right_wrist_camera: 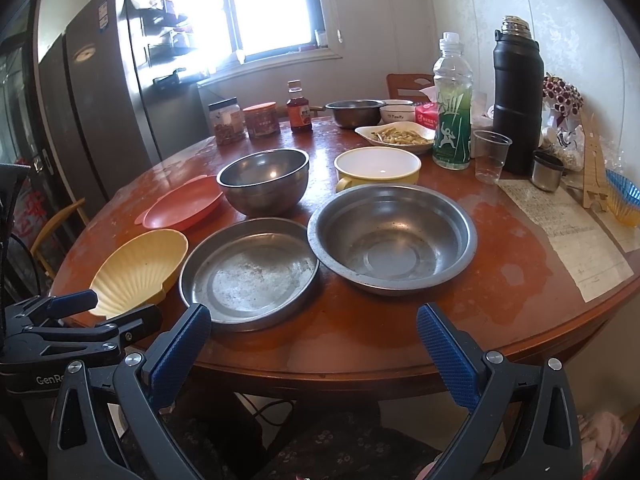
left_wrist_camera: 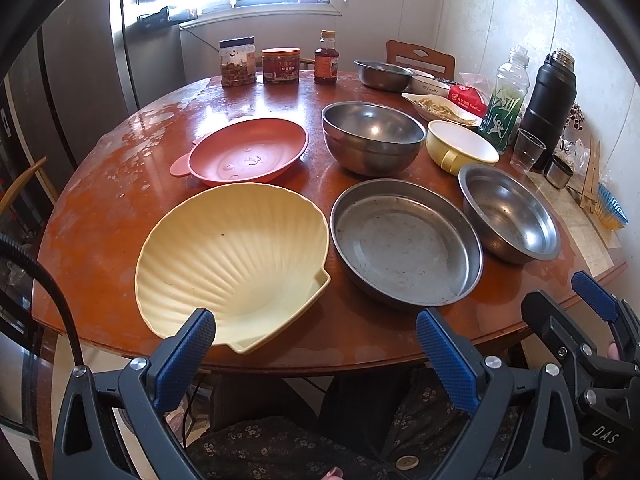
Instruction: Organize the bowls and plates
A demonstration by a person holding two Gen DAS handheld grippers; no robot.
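Observation:
On the round wooden table (left_wrist_camera: 120,208) lie a cream shell-shaped plate (left_wrist_camera: 234,260), a flat steel pan (left_wrist_camera: 406,244), a steel basin (left_wrist_camera: 508,212), a deep steel bowl (left_wrist_camera: 372,136), a pink plate (left_wrist_camera: 248,152) and a yellow cup-bowl (left_wrist_camera: 460,146). My left gripper (left_wrist_camera: 316,338) hovers open at the near table edge, its left finger over the shell plate's rim. My right gripper (right_wrist_camera: 314,334) stands open in front of the steel pan (right_wrist_camera: 250,272) and basin (right_wrist_camera: 392,238), holding nothing. The shell plate (right_wrist_camera: 138,266) sits to its left.
At the back stand jars (left_wrist_camera: 238,62), a sauce bottle (left_wrist_camera: 327,58), a small steel bowl (left_wrist_camera: 382,74) and a dish of food (left_wrist_camera: 442,108). A green bottle (right_wrist_camera: 452,108), black flask (right_wrist_camera: 518,100), plastic cup (right_wrist_camera: 490,156) and paper (right_wrist_camera: 568,232) crowd the right side. A fridge (right_wrist_camera: 100,92) stands left.

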